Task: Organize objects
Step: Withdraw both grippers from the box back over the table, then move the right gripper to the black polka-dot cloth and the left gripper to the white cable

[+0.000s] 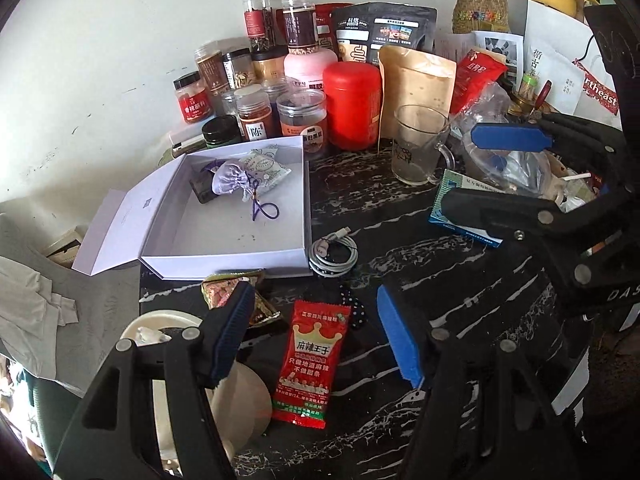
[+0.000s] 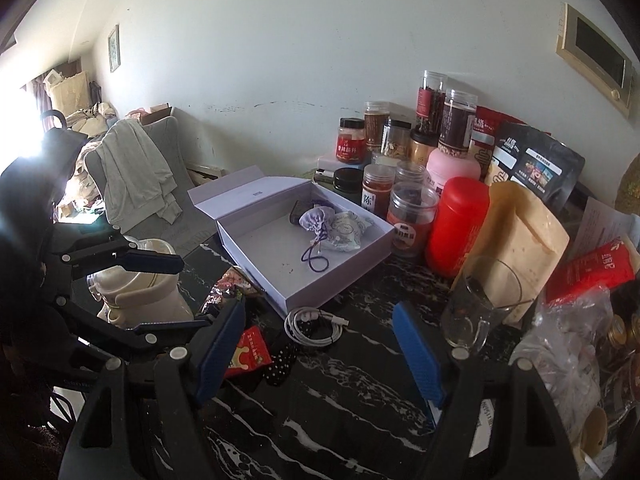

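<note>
On the dark tabletop (image 1: 460, 280) an open white box (image 1: 224, 216) is seen, with a small purple bag (image 1: 232, 184) and a pale packet (image 1: 264, 168) laid inside it. A white cable (image 1: 334, 254) is coiled just beside the box. A red snack packet (image 1: 310, 364) is laid flat between the fingers of the left gripper (image 1: 316, 336), which is held open with nothing grasped. The right gripper (image 2: 320, 344) is also held open and empty, near the cable. Jars (image 1: 256, 112) are lined up behind the box.
</note>
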Demonstrator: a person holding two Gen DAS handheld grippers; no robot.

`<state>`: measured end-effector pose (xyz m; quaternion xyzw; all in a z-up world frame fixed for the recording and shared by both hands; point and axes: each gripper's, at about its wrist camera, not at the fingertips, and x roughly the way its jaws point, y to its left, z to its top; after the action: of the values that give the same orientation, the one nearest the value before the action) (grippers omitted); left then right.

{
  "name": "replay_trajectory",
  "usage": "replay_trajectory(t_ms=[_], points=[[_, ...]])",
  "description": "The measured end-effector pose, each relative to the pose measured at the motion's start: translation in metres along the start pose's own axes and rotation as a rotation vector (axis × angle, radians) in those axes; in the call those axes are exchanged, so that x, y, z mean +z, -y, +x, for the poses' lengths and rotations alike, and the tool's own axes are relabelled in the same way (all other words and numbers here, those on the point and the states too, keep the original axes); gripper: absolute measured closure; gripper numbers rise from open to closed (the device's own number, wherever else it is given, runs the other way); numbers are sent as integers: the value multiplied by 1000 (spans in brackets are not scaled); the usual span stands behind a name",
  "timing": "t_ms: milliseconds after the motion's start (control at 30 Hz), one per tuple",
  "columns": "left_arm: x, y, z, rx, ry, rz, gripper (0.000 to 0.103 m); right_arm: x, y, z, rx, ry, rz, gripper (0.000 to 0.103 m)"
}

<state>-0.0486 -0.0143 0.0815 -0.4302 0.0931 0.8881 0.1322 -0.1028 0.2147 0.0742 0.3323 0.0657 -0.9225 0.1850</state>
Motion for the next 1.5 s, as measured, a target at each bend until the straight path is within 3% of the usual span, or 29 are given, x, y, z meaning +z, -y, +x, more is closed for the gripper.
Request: replay_trajectory(t_ms=[167, 333, 500, 1000, 1500], points=[[-19, 6, 14, -33, -13, -11, 40, -18, 0, 7, -2, -21, 15, 26], [-41, 13, 27, -19, -19, -14, 40, -36, -3, 18, -14, -52, 16, 26], [-55, 23, 26, 32, 37, 36, 40, -52, -10, 29, -51, -72, -17, 26], [-79, 42, 37, -78, 6, 18, 40, -77, -6, 41, -33, -107, 7, 26], [-101, 38, 77, -160, -33, -74, 40, -86, -14, 100, 70, -204, -33, 39]])
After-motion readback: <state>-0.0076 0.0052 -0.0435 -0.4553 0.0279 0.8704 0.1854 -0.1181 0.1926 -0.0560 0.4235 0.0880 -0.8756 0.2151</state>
